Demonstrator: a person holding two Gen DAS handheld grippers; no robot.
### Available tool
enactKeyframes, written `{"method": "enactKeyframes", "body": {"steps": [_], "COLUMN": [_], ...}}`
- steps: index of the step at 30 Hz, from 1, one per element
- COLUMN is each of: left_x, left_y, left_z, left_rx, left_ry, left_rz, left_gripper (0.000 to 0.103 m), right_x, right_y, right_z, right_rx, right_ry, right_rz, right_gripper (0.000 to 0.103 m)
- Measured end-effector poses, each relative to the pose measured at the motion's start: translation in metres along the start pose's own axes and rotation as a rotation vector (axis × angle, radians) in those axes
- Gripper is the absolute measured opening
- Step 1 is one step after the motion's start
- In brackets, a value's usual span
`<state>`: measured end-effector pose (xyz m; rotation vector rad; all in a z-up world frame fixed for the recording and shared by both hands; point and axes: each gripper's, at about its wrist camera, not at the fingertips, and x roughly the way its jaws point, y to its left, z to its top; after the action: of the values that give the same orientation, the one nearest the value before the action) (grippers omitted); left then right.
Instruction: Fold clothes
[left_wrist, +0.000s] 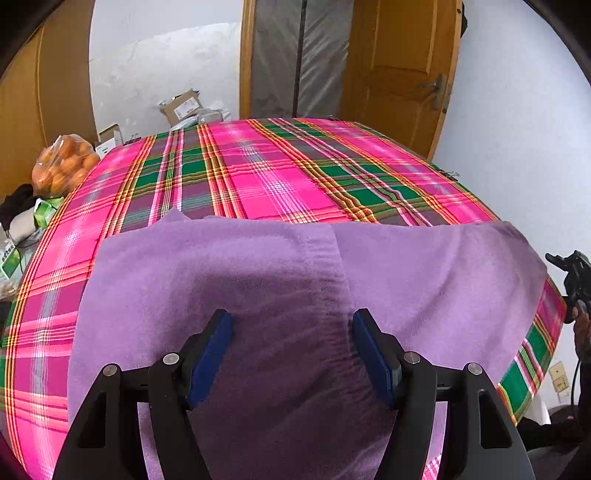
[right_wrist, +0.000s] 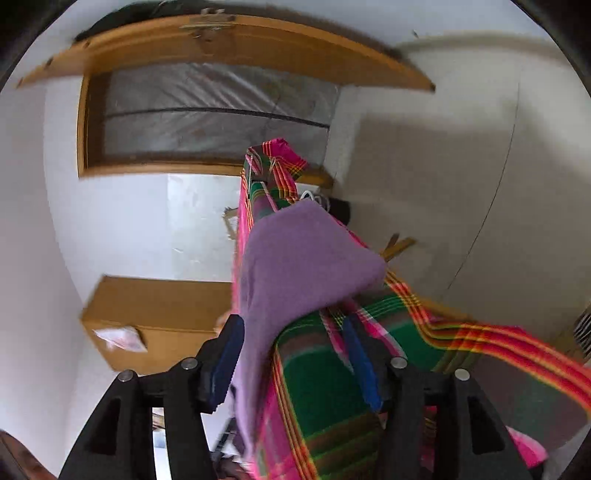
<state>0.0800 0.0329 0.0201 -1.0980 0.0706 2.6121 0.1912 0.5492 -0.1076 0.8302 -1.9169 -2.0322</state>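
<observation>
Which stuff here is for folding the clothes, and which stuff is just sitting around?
For the folding:
- soft purple fleece garment
- left gripper, open above it
- right gripper, open at the table's edge

Just lying about:
- clear bag of oranges
- brown cardboard boxes
- pink and green plaid tablecloth, only the work surface

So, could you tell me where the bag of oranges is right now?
In the left wrist view, the bag of oranges sits at far left, beside the plaid tablecloth's back-left edge.

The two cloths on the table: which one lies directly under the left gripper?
The plain purple garment lies under the left gripper. The pink and green checked tablecloth lies beneath it and stretches on to the table's far edge.
</observation>
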Motion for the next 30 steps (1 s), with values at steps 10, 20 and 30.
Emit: {"method": "enactKeyframes", "body": {"steps": [10, 20, 30], "left_x": [0.003, 0.003, -0.006], "left_y": [-0.006, -0.007, 0.000], "left_z": [0.003, 0.003, 0.002], "left_rx": [-0.003, -0.013, -0.034], "left_ry": [0.016, 0.006, -0.044], "left_rz": [0.037, 0.036, -0.005], "left_gripper": [0.070, 0.070, 0.070], "right_x": [0.016, 0.016, 0.005], "right_y": [-0.010, 0.020, 0.097], "right_z": [0.020, 0.027, 0.012], "right_rx": [0.105, -0.024, -0.288], "right_ry": [-0.001, -0.062, -0.102], "right_rz": [0.119, 0.010, -0.015], "right_gripper": [0.054, 0.012, 0.008]}}
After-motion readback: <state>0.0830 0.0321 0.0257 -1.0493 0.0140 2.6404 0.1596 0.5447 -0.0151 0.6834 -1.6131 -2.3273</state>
